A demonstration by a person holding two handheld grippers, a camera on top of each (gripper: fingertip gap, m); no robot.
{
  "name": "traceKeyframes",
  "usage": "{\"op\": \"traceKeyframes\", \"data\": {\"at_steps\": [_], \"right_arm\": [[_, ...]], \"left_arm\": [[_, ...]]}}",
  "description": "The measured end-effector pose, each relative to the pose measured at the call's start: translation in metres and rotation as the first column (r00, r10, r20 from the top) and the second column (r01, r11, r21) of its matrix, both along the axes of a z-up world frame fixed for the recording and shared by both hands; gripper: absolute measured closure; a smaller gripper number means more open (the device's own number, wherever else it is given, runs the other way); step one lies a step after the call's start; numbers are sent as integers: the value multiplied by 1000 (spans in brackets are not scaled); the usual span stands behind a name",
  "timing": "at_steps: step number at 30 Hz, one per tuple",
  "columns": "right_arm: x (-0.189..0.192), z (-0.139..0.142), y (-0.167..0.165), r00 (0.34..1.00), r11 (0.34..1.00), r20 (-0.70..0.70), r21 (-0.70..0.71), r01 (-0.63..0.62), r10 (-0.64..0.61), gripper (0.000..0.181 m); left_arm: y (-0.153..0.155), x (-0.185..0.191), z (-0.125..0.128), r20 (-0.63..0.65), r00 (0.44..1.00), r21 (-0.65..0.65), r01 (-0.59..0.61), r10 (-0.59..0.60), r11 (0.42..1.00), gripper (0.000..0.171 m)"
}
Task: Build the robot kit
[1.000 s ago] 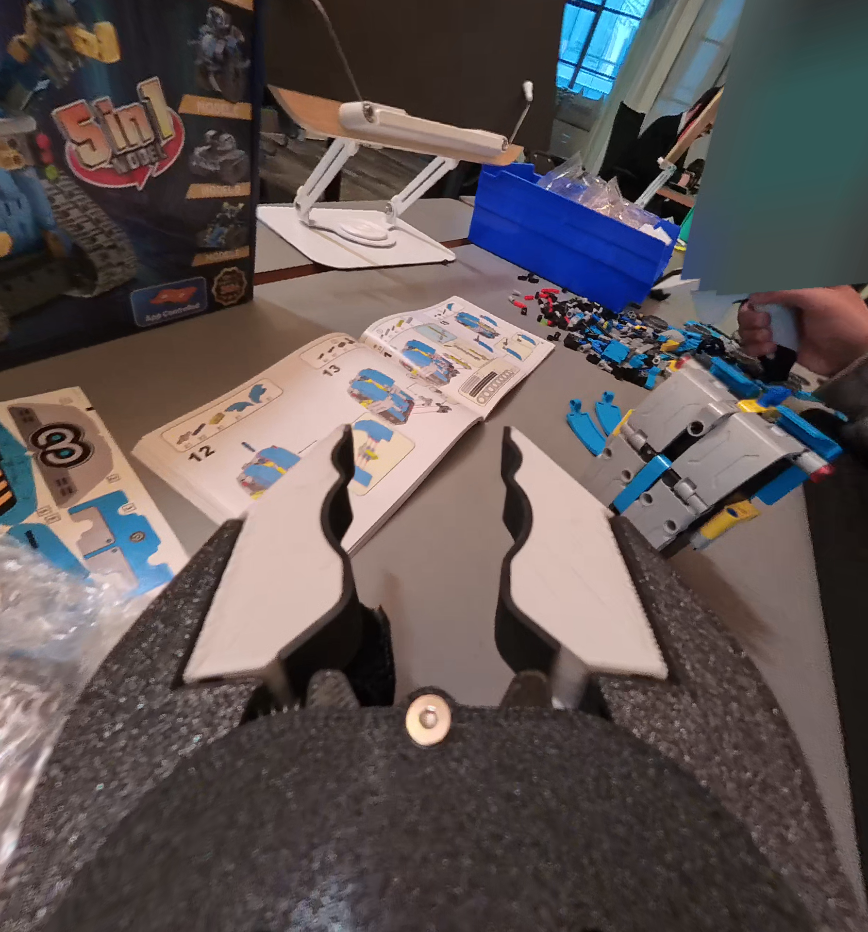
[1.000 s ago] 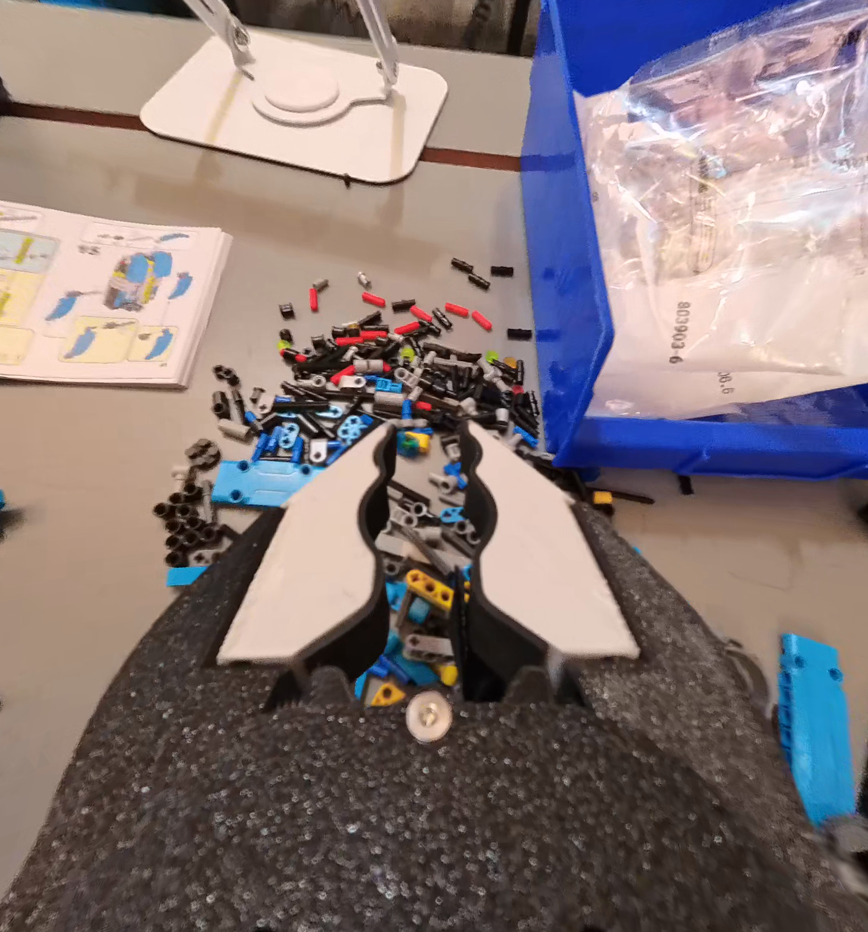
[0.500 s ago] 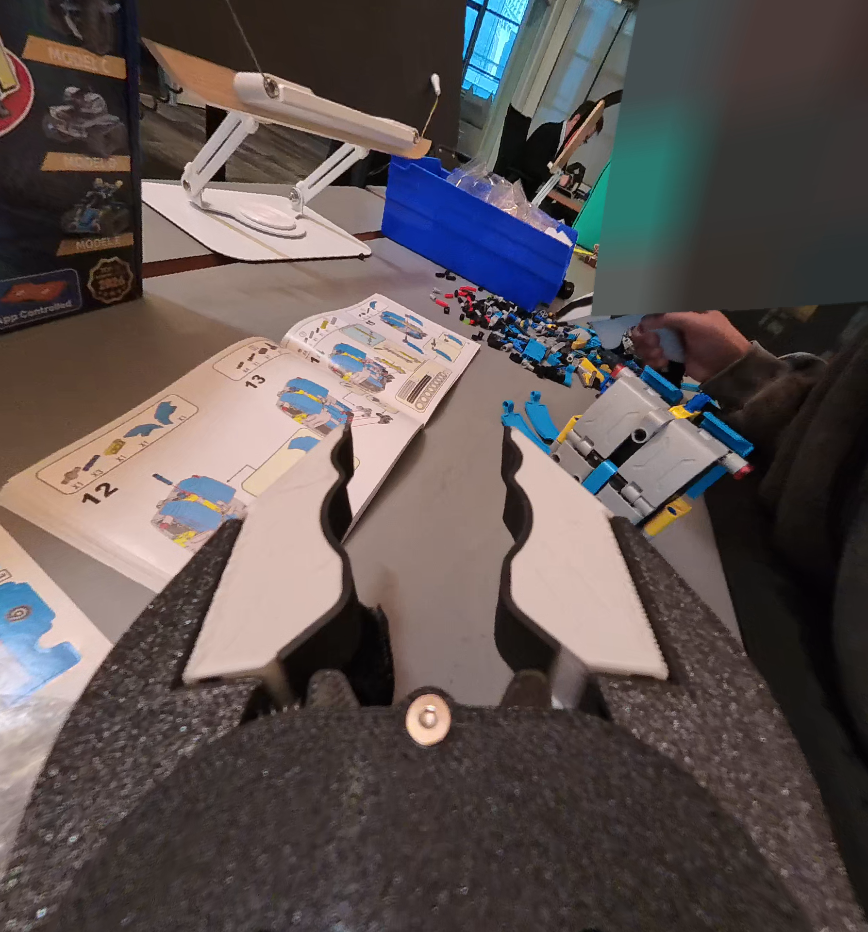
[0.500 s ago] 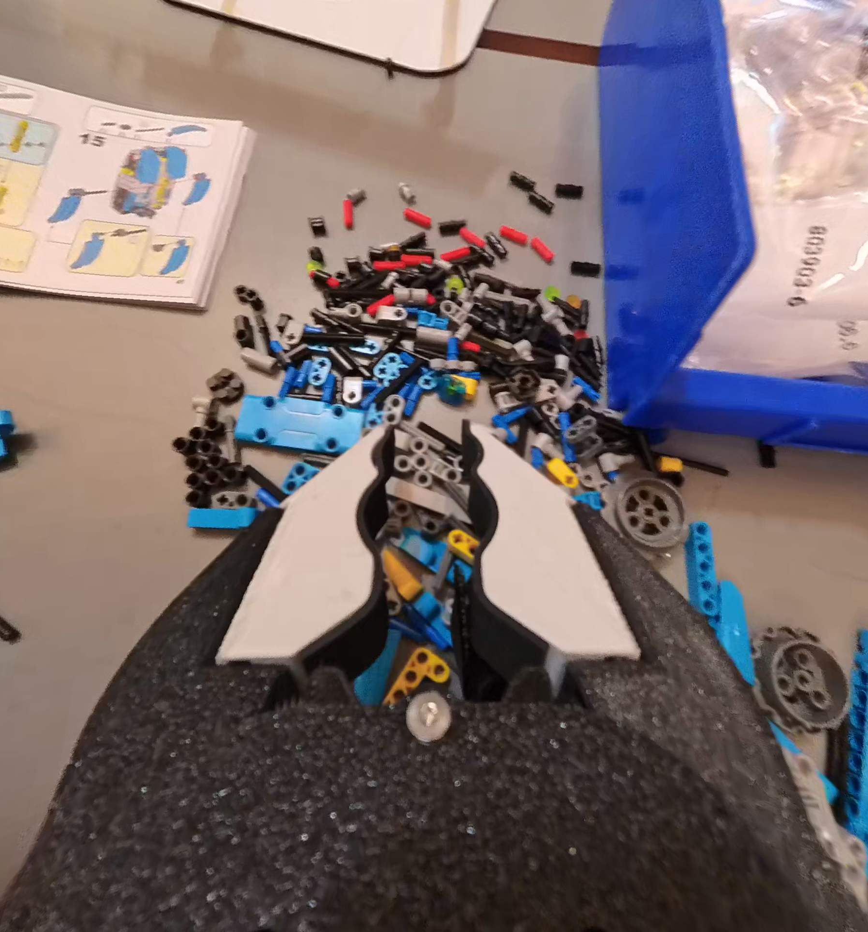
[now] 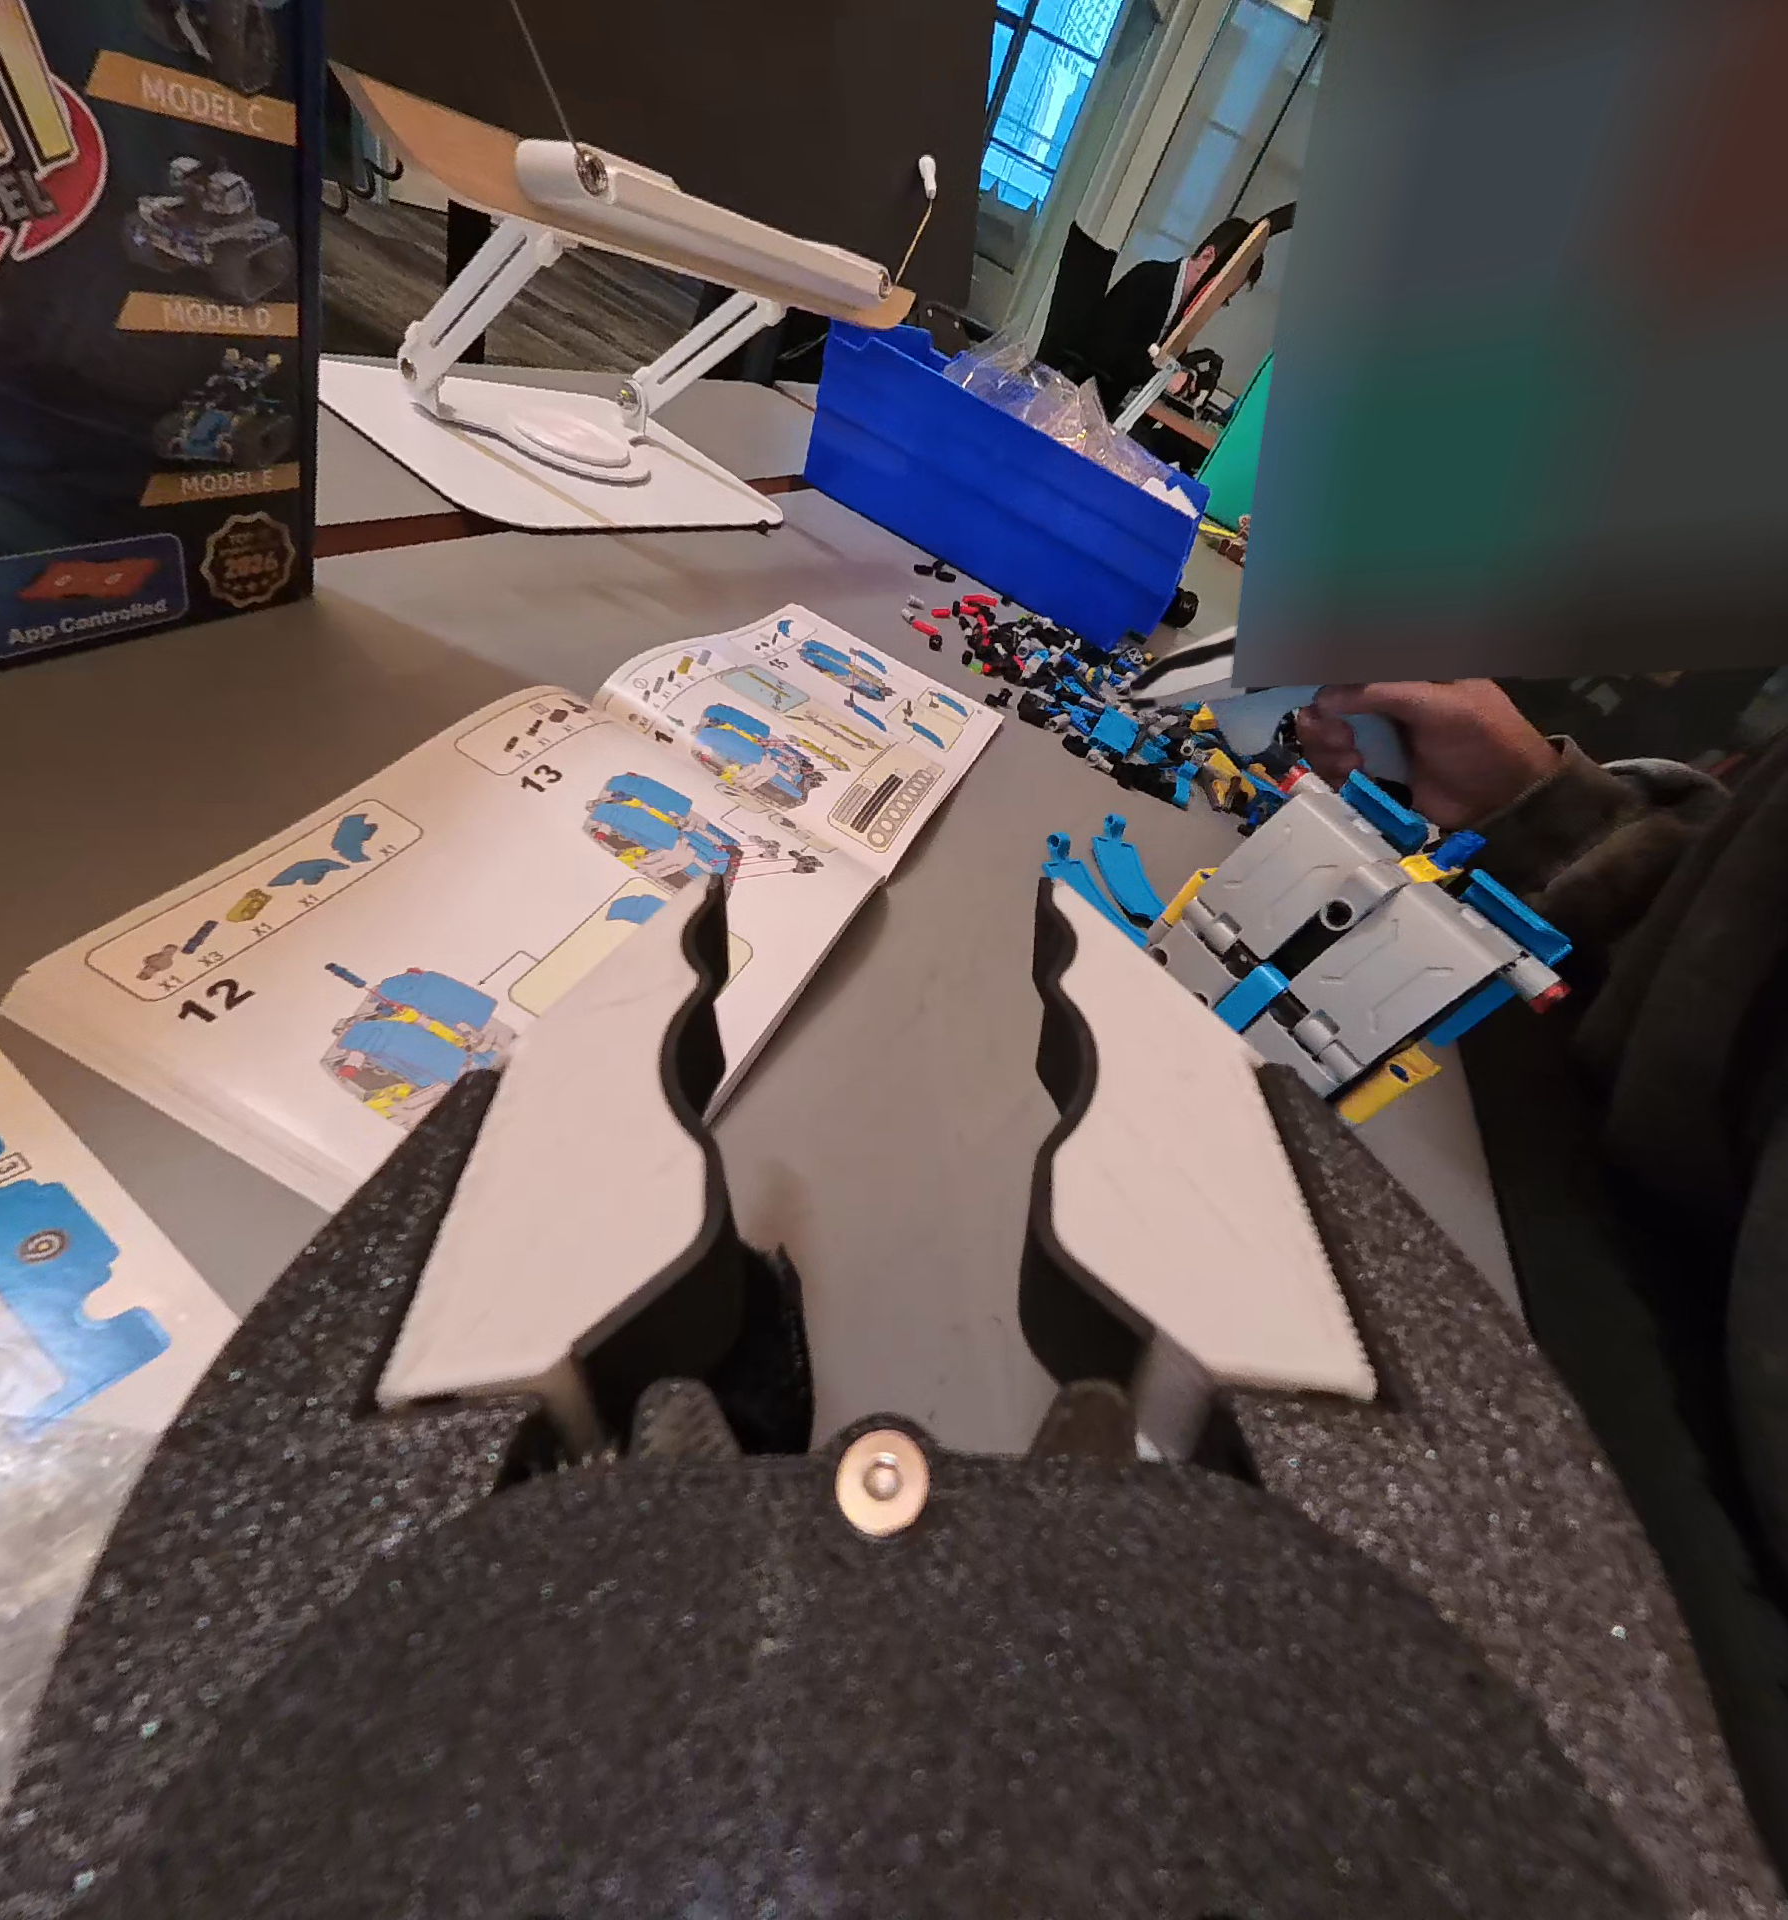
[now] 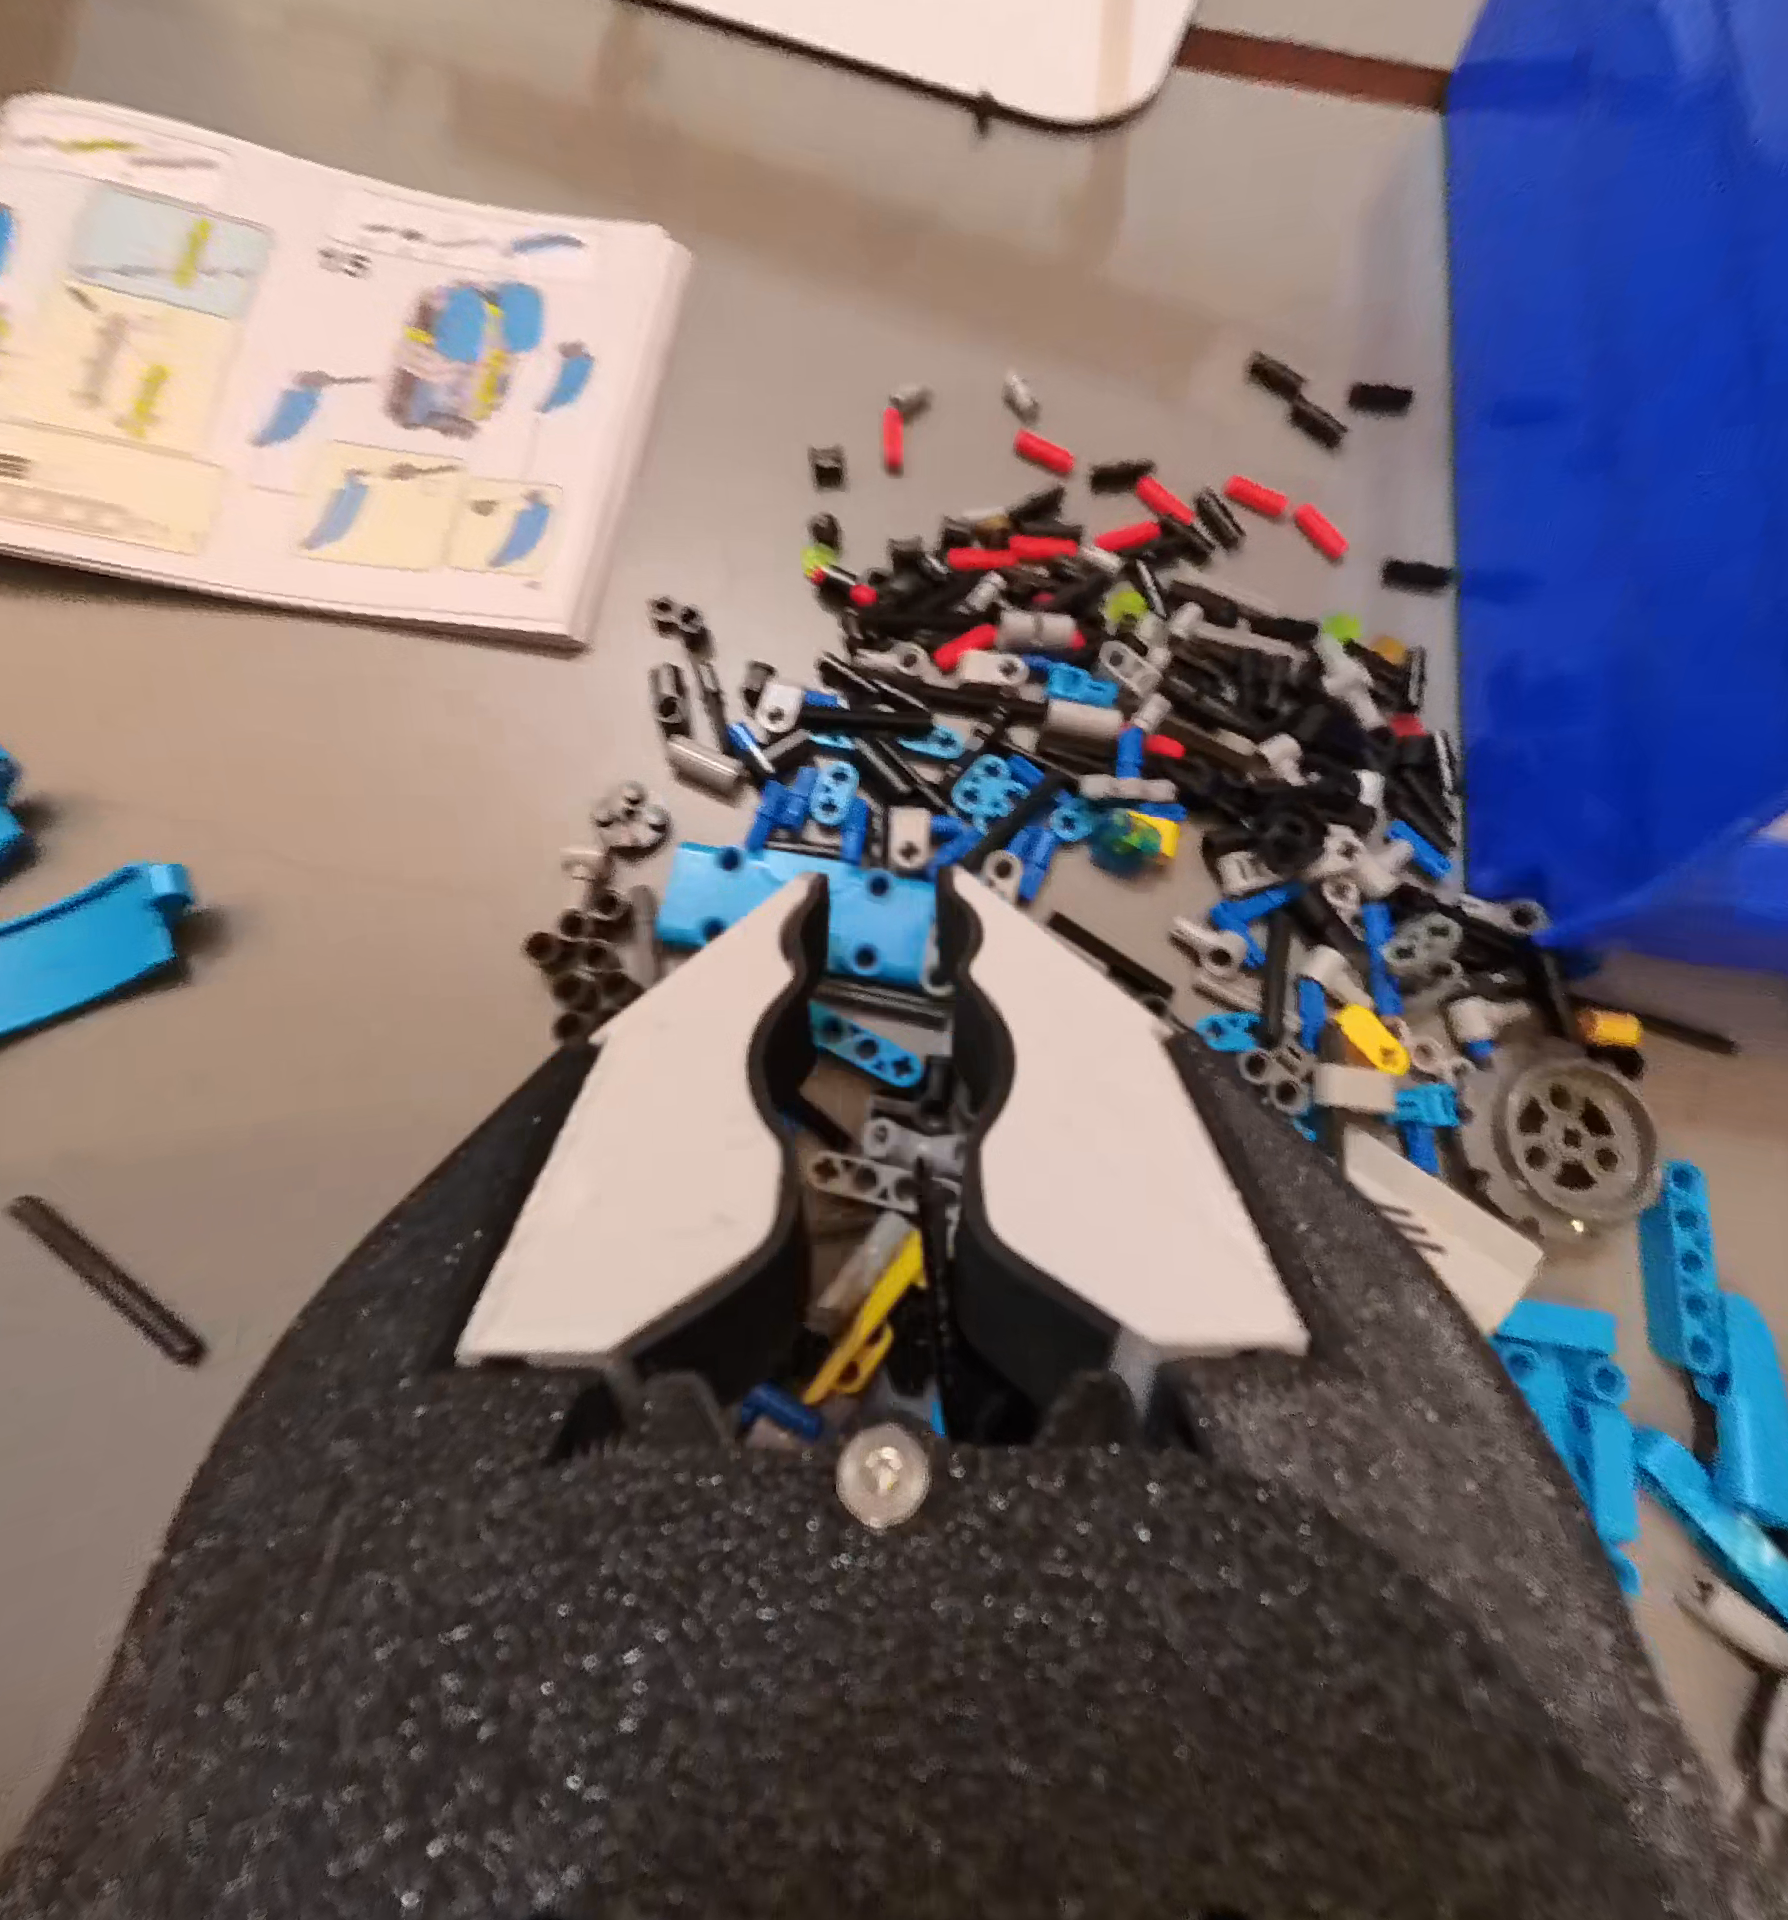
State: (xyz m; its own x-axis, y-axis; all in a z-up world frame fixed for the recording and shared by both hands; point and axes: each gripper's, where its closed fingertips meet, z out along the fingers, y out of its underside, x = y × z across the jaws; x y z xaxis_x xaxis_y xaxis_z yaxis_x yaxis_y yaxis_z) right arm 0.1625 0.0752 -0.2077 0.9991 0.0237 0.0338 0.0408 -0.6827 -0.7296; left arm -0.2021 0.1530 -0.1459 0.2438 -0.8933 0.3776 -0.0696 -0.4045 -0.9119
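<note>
In the left wrist view, the left gripper (image 5: 874,899) is hanging wide open and empty over the bare grey table (image 5: 900,1049), its left tip overlapping the open instruction booklet (image 5: 516,883) and a grey-and-blue block model (image 5: 1337,956) sitting at centre right. In the right wrist view, the right gripper (image 6: 885,899) is hovering with jaws narrowly parted, gripping nothing, over the pile of small building pieces (image 6: 1129,727), a light-blue panel piece (image 6: 765,904) showing at its tips and the blue bin (image 6: 1638,468) filling the upper right.
</note>
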Motion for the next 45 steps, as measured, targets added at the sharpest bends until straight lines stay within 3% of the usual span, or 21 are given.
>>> {"op": "traceKeyframes", "data": {"at_steps": [4,8,12,16,18,20,25,28,30,32,34,36,39,42,45], "right_arm": [[6,-3,-4,1000,999,10,-30,11,-11,162],[-12,5,-10,998,998,19,-26,-65,65,164],[39,-4,-22,982,988,145,-79,131,-119,164],[104,7,-42,868,898,270,-28,440,-417,156],[109,14,-43,864,882,195,7,472,-464,146],[114,24,-45,855,866,137,55,498,-500,148],[138,28,-65,806,821,156,78,566,-571,149],[102,20,-48,898,898,-61,35,438,-435,148],[53,22,-32,960,975,-186,41,220,-209,151],[9,19,-25,978,999,-207,30,29,-22,151],[-14,3,-26,989,995,-124,-44,-88,82,159],[-28,-11,-28,987,982,-80,-113,-149,140,159],[-40,-6,-29,976,977,-124,-91,-192,181,159],[-47,5,-28,968,979,-163,-41,-200,191,165],[-40,-10,-32,981,977,-101,-118,-176,164,165]], "left_arm": [[0,0,0,1,1000,-3,1,-1,1000,113],[0,0,0,3,1000,-8,5,-5,1000,113],[1,-1,0,14,1000,-20,4,-3,1000,113],[6,-2,7,82,996,-43,-26,30,999,112],[10,-2,9,106,993,-58,-52,58,997,108],[11,-1,8,90,994,-58,-64,69,996,106],[16,1,5,57,991,-36,-121,123,992,106],[18,2,2,37,991,-43,-128,129,991,107],[19,3,1,35,991,-55,-126,128,991,107],[19,4,1,37,991,-61,-123,125,991,107],[18,4,1,41,992,-57,-118,120,991,107],[17,5,1,39,994,-59,-104,106,993,107],[16,5,1,42,994,-64,-97,100,993,107],[18,4,2,58,993,-81,-100,105,992,107],[19,3,2,65,992,-87,-102,108,991,107]]}}
